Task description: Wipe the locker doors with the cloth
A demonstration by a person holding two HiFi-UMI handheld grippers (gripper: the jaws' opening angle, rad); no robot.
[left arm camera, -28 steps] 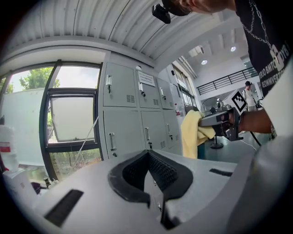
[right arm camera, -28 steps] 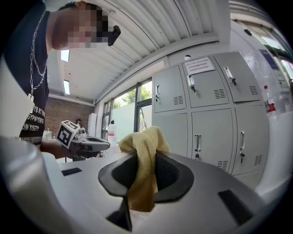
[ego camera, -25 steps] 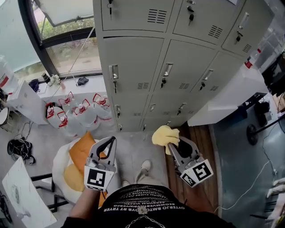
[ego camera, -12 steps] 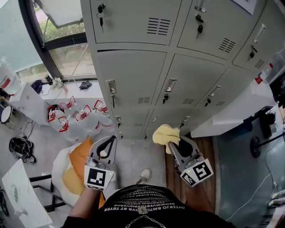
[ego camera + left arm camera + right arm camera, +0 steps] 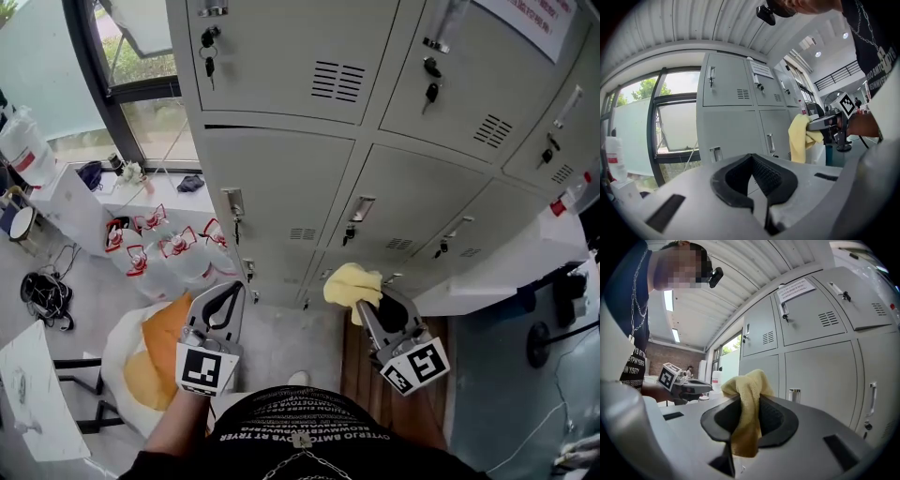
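Cloth [image 5: 352, 284]: yellow, soft, bunched into a crumpled wad, lower centre-right of head view, pinched between the closed jaws of the right gripper [image 5: 373, 302], one fold hanging below them. Locker doors [image 5: 281, 187]: pale grey metal, all shut, filling the upper frame in stacked rows; each has a louvred vent and a handle, several with keys in locks. Cloth held near the lower doors.

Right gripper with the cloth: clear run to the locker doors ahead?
Probably yes. The right gripper is shut on the cloth, which bunches out ahead of the jaws, and nothing shows between it and the locker doors. The left gripper sits off to the side, out of the way.
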